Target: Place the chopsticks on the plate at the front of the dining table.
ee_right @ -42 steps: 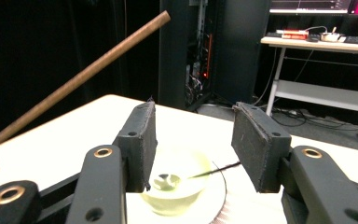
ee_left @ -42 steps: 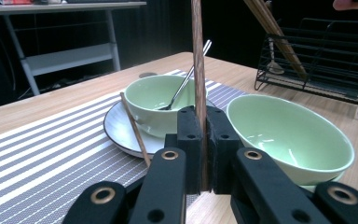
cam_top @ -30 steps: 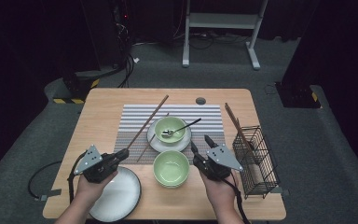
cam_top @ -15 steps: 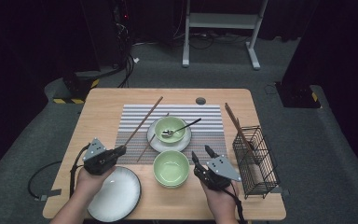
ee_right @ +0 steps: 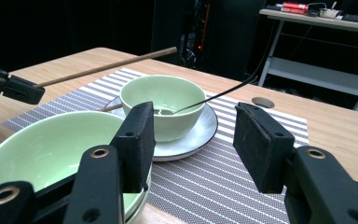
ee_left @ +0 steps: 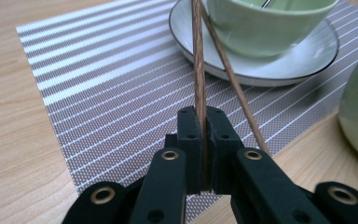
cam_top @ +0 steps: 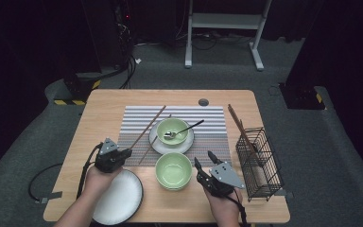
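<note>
Left gripper is clamping shut on one chopstick over the striped placemat left edge, the other chopstick is leaning on the saucer, right gripper is hovering wide open, holding nothing, beside the near bowl

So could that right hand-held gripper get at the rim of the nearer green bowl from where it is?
Probably yes. The right hand-held gripper stands open just beside the nearer green bowl, and nothing lies between them. The left hand-held gripper is off to the other side, shut on a chopstick.
</note>
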`<state>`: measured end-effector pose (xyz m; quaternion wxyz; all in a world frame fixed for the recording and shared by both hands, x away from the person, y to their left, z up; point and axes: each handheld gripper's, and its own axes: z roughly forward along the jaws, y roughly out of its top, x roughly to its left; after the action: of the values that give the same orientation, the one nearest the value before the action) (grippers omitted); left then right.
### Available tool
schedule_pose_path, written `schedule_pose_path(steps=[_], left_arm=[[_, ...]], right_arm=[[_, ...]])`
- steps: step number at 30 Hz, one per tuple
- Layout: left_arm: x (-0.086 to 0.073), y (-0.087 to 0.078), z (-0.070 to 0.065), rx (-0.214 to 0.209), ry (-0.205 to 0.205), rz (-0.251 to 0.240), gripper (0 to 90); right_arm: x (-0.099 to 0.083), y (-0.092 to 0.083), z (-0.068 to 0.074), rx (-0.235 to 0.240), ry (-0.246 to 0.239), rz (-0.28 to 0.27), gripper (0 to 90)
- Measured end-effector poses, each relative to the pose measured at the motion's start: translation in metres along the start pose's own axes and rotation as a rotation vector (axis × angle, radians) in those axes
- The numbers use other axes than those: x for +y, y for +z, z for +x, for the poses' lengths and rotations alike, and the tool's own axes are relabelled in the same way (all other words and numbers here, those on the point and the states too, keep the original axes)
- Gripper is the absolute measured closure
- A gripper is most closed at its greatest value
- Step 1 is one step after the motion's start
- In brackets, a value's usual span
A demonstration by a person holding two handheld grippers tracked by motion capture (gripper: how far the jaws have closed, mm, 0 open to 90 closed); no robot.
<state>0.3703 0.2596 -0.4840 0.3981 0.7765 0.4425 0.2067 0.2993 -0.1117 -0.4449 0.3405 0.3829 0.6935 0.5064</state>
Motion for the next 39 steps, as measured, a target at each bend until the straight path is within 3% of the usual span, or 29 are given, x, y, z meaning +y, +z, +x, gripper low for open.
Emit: schedule_pose_path(steps=[11, 23, 32, 36, 39], left_arm=[[-0.001, 0.016, -0.001, 0.009, -0.009, 0.034, 85.2], [0.005, 0.025, -0.007, 0.020, -0.013, 0.105, 85.2], [0.006, 0.026, -0.007, 0.020, -0.025, 0.122, 85.2], [0.006, 0.027, -0.007, 0.022, -0.028, 0.144, 85.1], [0.006, 0.029, -0.008, 0.028, -0.008, 0.164, 85.2]], right_arm=[[-0.008, 0.000, -0.006, 0.011, 0.026, 0.015, 47.8], [-0.015, 0.002, -0.011, 0.006, 0.045, 0.051, 47.1], [-0.007, 0.011, -0.021, -0.002, 0.021, 0.093, 46.7], [-0.012, 0.010, -0.021, -0.010, 0.016, 0.095, 46.7], [-0.017, 0.009, -0.020, -0.010, 0.023, 0.098, 46.8]])
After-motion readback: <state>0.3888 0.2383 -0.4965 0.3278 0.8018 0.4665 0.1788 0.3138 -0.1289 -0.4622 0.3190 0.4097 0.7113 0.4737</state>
